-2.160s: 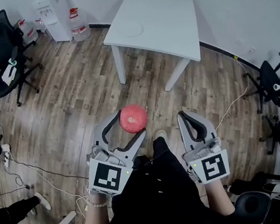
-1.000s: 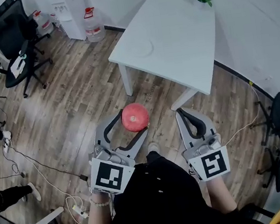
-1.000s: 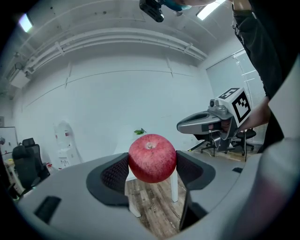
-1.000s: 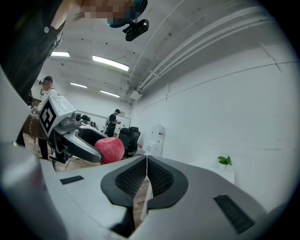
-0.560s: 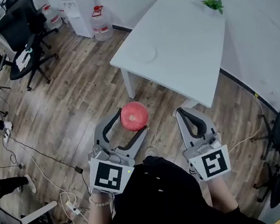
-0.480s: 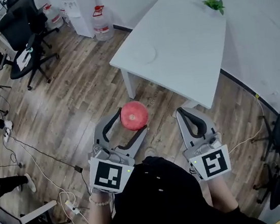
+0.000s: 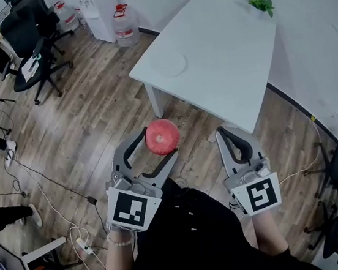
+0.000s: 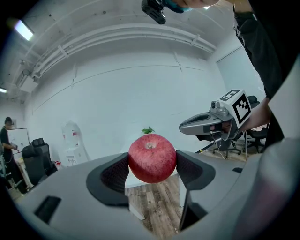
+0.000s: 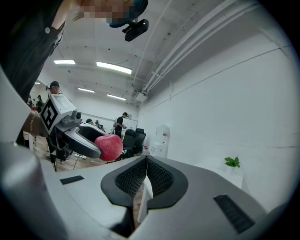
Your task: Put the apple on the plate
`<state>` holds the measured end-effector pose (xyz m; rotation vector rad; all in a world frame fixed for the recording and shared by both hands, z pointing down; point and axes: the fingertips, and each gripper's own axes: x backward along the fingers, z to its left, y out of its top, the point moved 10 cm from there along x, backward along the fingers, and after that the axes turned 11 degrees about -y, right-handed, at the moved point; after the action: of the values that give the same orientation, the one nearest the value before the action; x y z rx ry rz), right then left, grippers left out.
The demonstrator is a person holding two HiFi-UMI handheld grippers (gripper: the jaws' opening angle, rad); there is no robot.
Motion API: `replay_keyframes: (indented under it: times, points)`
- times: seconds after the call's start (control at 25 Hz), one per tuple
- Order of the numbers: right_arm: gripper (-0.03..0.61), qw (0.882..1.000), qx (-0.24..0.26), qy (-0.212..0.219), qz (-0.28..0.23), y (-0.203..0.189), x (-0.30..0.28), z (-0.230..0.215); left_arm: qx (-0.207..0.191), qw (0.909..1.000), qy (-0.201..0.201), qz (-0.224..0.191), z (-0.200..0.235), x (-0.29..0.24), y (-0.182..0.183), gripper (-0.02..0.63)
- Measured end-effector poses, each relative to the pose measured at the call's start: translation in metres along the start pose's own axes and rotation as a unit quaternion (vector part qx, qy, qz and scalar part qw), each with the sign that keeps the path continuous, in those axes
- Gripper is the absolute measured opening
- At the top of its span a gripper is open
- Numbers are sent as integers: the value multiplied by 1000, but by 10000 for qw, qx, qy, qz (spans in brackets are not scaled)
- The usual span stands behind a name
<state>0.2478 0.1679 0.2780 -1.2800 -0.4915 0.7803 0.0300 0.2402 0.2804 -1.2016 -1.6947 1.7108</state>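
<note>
Two grippers are up over the wood floor (image 7: 92, 116), and the left gripper (image 7: 159, 143) is the busy one: its jaws are clamped on the red apple (image 8: 152, 158), one ribbed pad (image 8: 116, 174) pressed to each flank, stem end facing the camera. The right gripper (image 7: 236, 139) carries nothing, its jaws pressed together with only a thin seam between the pads. For markings, each gripper wears a black-and-white square marker, the left marker cube (image 7: 129, 209) and the right marker cube (image 7: 258, 195); no lettering can be read on them. In the head view the white plate (image 7: 169, 65) lies at 12 o'clock from the apple, well apart, on the white table (image 7: 220, 56) and close to that table's 9 o'clock edge. The table's near corner and a leg (image 7: 152, 99) stand between apple and plate, with bare floor on this side. Beyond the plate the tabletop runs bare toward 1 o'clock, where a small green plant (image 7: 261, 2) sits near the far edge. At 11 o'clock a water jug (image 7: 124, 27) stands by the wall; at 10 o'clock an office chair (image 7: 27, 42); at 8 o'clock cables (image 7: 46, 184) trail across the floor.
</note>
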Motion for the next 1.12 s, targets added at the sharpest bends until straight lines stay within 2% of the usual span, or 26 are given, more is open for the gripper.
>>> replay_keyframes:
  times: [0.32, 0.48, 0.8, 1.12]
  points:
    - [41, 9999, -92, 86, -42, -5, -9, 3, -63, 9999, -3, 92, 5, -6, -1, 327]
    - [41, 9999, -122, -12, -17, -7, -18, 0, -69, 9999, -74, 52, 16, -13, -3, 327]
    - [41, 9995, -115, -267, 140, -10, -55, -18, -114, 9995, -295, 34, 61, -47, -3, 327]
    - [41, 9990, -66, -407, 148, 3, -123, -36, -132, 9988, -478, 12, 129, -84, 3, 327]
